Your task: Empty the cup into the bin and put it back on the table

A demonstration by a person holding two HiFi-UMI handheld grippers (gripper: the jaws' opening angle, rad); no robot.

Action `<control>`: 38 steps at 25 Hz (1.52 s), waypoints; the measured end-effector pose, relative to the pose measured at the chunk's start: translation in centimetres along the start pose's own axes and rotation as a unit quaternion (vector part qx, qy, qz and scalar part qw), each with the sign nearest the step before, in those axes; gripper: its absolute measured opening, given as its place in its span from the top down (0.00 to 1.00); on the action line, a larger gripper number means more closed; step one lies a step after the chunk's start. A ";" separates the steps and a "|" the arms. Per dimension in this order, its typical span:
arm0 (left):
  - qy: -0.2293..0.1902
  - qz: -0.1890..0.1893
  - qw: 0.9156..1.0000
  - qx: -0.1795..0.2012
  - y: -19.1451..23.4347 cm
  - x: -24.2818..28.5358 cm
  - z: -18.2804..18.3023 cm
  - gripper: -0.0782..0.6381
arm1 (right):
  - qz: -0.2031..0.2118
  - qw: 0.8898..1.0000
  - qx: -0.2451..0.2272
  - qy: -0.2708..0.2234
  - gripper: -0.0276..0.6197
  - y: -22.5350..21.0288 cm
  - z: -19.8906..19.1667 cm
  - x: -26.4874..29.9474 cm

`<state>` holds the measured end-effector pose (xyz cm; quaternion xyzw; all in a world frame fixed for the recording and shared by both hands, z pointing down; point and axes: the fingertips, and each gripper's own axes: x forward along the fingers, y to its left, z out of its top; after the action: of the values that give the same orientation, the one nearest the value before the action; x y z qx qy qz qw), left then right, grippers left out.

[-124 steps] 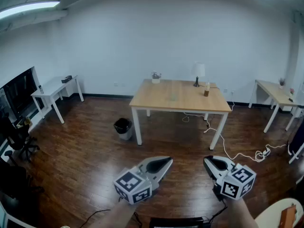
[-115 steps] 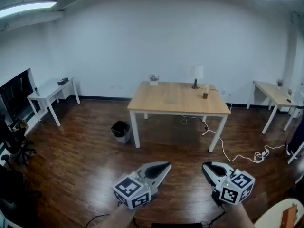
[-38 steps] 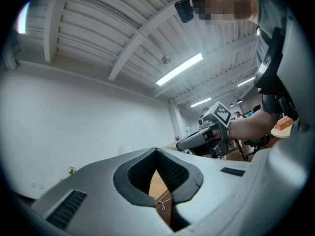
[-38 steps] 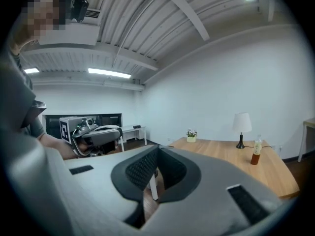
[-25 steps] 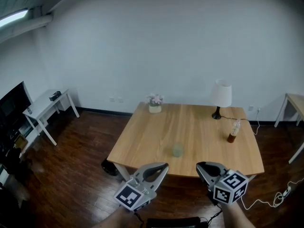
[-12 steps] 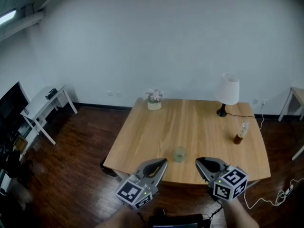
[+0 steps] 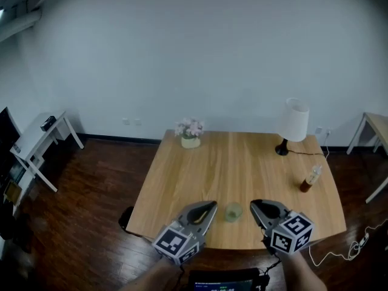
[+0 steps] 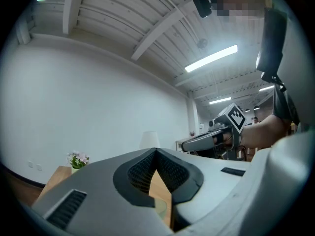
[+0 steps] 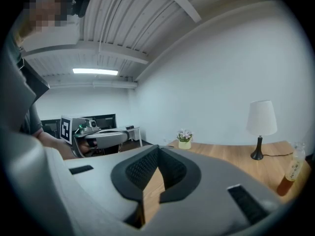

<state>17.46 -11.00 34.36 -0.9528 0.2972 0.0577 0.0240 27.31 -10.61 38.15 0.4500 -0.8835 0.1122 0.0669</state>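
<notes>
Near the table's (image 7: 182, 187) front edge, about midway along it, the pale translucent cup (image 7: 233, 211) stands upright on the wood, with a gripper on either side of it. The left gripper (image 7: 209, 208) has its jaws pressed together at the tips, nothing clamped in them, and its tip sits just left of the cup without touching it. The right gripper (image 7: 256, 206) is likewise closed tip to tip on nothing, a little further off on the cup's right. Both reach in over the front edge.

At the far left corner is a small pot of pink flowers (image 7: 190, 132); at the far right corner a white-shaded table lamp (image 7: 293, 121); close to the right edge a bottle of brown liquid (image 7: 310, 179). On the dark wooden floor, the black bin (image 7: 125, 217) shows partly past the table's front left corner. A white side table (image 7: 36, 143) stands well apart on the left.
</notes>
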 end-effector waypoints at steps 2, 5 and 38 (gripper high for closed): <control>-0.002 -0.008 1.000 0.004 1.1 0.4 -0.2 0.90 | -0.006 1.000 0.002 0.002 0.96 -0.2 0.0 1.0; -0.003 -0.012 1.000 -0.002 2.4 0.8 -0.9 0.90 | -0.014 1.000 0.002 0.004 0.96 -0.7 0.0 2.4; 0.182 0.142 0.971 -0.065 8.4 4.8 -19.4 0.90 | 0.036 0.995 0.041 0.082 0.96 -6.9 -10.2 15.3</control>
<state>18.44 -22.13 52.93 -0.8946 0.4248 -0.0945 -0.1013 24.07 -23.81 52.34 0.4097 -0.8851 0.1873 0.1167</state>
